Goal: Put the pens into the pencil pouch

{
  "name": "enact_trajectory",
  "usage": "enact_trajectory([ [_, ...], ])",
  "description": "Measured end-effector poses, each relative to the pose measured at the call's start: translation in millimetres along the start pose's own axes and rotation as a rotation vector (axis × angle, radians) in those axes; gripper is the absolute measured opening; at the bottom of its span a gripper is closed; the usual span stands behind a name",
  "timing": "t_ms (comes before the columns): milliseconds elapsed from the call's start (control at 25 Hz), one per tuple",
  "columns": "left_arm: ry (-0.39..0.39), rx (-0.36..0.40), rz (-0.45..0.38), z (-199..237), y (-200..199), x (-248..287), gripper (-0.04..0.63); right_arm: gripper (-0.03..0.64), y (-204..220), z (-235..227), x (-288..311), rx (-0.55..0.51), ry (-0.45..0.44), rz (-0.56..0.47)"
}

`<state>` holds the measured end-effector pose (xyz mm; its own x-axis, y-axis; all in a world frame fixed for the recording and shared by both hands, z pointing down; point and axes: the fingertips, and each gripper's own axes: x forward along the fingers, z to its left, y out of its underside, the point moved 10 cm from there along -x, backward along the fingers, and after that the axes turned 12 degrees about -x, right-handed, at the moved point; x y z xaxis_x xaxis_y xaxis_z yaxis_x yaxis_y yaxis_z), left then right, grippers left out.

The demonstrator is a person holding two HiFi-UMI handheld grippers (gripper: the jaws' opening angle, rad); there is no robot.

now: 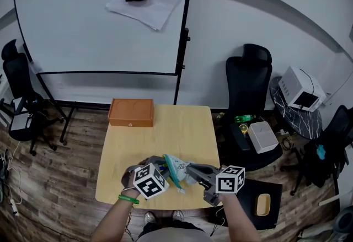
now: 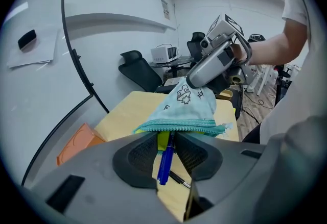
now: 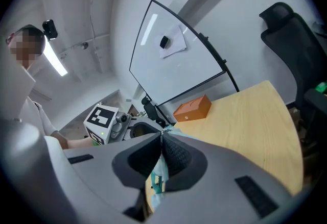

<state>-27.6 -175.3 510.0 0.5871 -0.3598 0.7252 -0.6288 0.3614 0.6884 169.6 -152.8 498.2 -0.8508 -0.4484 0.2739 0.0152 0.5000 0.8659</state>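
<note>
Blue pen lengthwise betw. parted jaws of L tool, far end at pouch mouth; R tool gripping pouch.

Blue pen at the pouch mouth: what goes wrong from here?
The blue pen seems loose between the parted jaws of the left claw, its front end in the teal fabric pouch; it may slide back out.
The right claw pinches only the pouch's edge; fabric could slip, closing the mouth.

Soft, even indoor light; a ceiling strip lamp glows in the right gripper view. All 3 pictures bend at the edges, with dark corners.
</note>
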Motion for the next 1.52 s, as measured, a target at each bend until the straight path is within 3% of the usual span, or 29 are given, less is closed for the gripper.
enact_trajectory([
  [320,-0.003,-0.025,-0.053,2,0,-8,0.208,0.009,-2,-12,-9,0.046,0.034,-0.049],
  [560,-0.051,-0.128,-0.074,19,23,-24,0.221,0.009,-4,-22,-14,0.049,0.073,-0.060],
  [720,-0.061,-0.222,-0.037,22,54,-25,0.221,0.009,-4,-29,-17,0.051,0.092,-0.058],
  [1080,0.000,-0.376,0.100,-13,118,8,0.219,0.009,-3,-35,-18,0.062,0.118,-0.059],
  [1520,-0.077,-0.488,0.171,-32,148,26,0.217,0.009,0,-35,-21,0.075,0.135,-0.063],
])
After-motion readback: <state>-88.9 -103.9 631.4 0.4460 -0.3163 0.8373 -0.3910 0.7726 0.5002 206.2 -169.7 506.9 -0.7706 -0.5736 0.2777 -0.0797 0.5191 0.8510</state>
